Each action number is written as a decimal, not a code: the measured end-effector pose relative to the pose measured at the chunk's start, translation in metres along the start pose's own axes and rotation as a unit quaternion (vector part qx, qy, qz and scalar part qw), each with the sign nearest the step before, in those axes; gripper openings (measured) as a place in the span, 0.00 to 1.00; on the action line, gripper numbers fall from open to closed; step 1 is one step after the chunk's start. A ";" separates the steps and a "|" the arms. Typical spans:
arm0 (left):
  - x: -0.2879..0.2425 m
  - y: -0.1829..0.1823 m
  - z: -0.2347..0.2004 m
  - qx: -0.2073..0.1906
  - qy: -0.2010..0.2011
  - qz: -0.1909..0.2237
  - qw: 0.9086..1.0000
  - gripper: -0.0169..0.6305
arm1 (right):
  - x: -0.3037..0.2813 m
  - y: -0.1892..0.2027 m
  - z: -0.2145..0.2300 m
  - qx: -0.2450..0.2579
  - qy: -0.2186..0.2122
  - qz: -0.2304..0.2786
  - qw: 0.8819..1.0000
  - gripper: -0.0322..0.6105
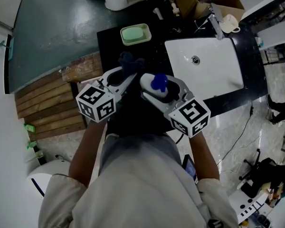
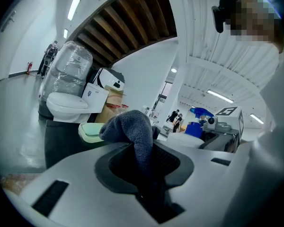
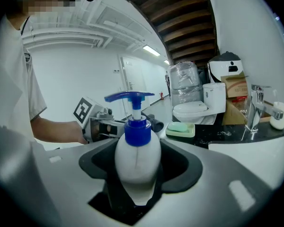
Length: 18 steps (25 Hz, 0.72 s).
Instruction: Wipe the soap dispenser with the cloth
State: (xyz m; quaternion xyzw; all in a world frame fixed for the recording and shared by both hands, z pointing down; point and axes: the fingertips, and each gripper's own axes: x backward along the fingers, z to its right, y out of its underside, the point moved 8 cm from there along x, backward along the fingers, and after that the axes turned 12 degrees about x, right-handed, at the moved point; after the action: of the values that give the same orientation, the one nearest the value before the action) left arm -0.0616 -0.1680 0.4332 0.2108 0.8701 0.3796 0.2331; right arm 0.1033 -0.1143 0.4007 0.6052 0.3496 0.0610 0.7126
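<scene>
A white soap dispenser (image 3: 137, 160) with a blue pump head (image 1: 159, 82) stands upright between the jaws of my right gripper (image 3: 138, 174), which is shut on its body. It is held up over the dark counter, left of the sink. My left gripper (image 2: 142, 167) is shut on a dark blue-grey cloth (image 2: 131, 129), whose bunched end (image 1: 129, 61) sticks out past the fingertips. In the head view the left gripper (image 1: 125, 75) sits just left of the right gripper (image 1: 156, 91), and the cloth is close to the bottle but apart from it.
A white sink (image 1: 206, 68) with a tap (image 1: 216, 25) lies to the right on the black counter (image 1: 111, 44). A green soap dish (image 1: 135, 34) sits at the counter's far side. A toilet (image 3: 199, 110) stands beyond. Wooden slats (image 1: 47, 103) lie left of the counter.
</scene>
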 end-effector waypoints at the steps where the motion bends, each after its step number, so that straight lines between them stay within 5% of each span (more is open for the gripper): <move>1: 0.000 0.002 -0.001 0.002 -0.001 -0.002 1.000 0.16 | 0.000 0.000 0.000 0.000 0.000 0.000 1.000 0.45; 18: -0.001 0.028 -0.019 0.012 -0.017 -0.052 0.998 0.16 | -0.002 -0.001 -0.001 0.001 -0.001 -0.001 1.000 0.45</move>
State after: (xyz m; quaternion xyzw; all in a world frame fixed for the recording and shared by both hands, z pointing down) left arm -0.0662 -0.1621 0.4664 0.1740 0.8805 0.3526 0.2647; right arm 0.1011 -0.1149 0.4010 0.6057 0.3498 0.0596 0.7122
